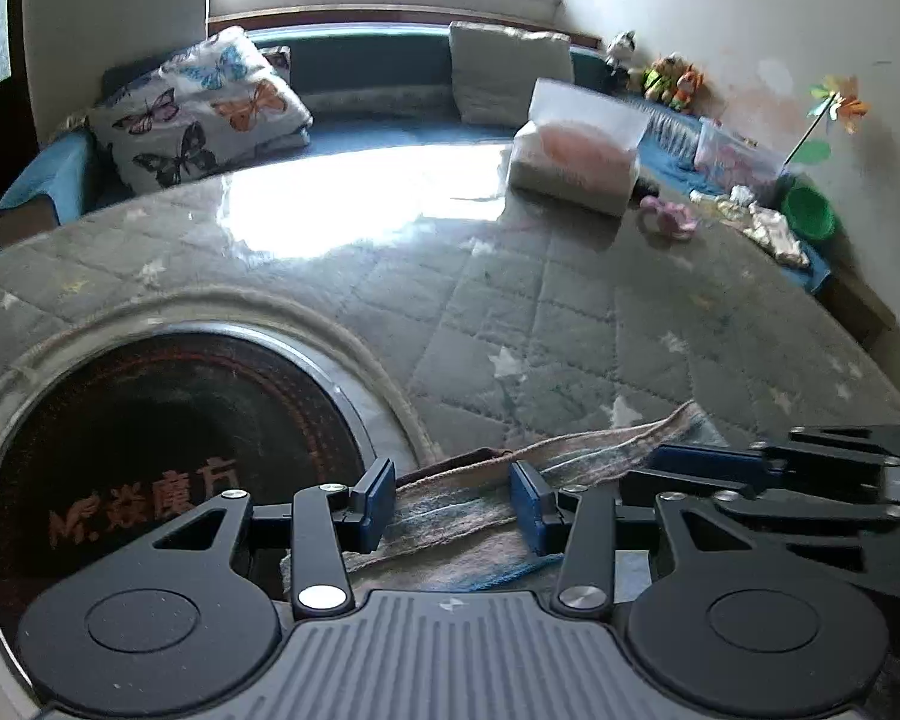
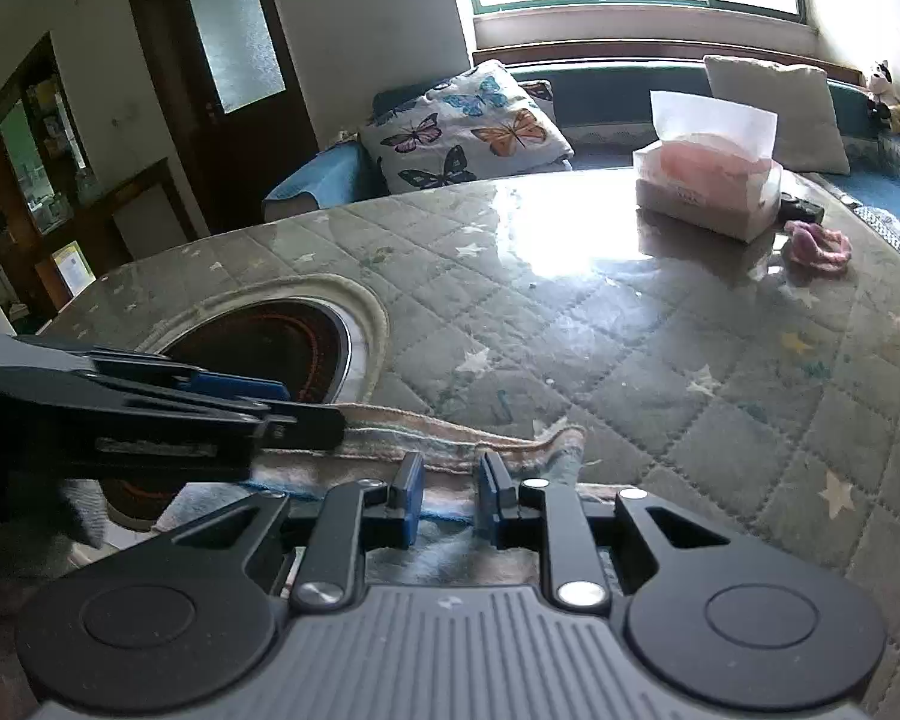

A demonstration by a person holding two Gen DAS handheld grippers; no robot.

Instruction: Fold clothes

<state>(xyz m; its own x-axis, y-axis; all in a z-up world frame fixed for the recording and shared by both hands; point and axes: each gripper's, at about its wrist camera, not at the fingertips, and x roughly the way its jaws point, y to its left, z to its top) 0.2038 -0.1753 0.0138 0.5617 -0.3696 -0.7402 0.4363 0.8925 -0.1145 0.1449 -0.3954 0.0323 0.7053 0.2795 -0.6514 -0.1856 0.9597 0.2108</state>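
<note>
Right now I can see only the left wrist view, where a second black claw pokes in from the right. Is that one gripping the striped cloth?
Observer: No. The right wrist view shows the right gripper with its jaws apart. The striped cloth lies between them, not pinched.
Operator: Is there anything in the room that I'm missing?
Observer: There is a dark wooden door with a frosted pane, left of the butterfly cushion.
Operator: And what's beyond the door?
Observer: Further left stands a glass-fronted cabinet. Its contents are too blurred to name.
</note>
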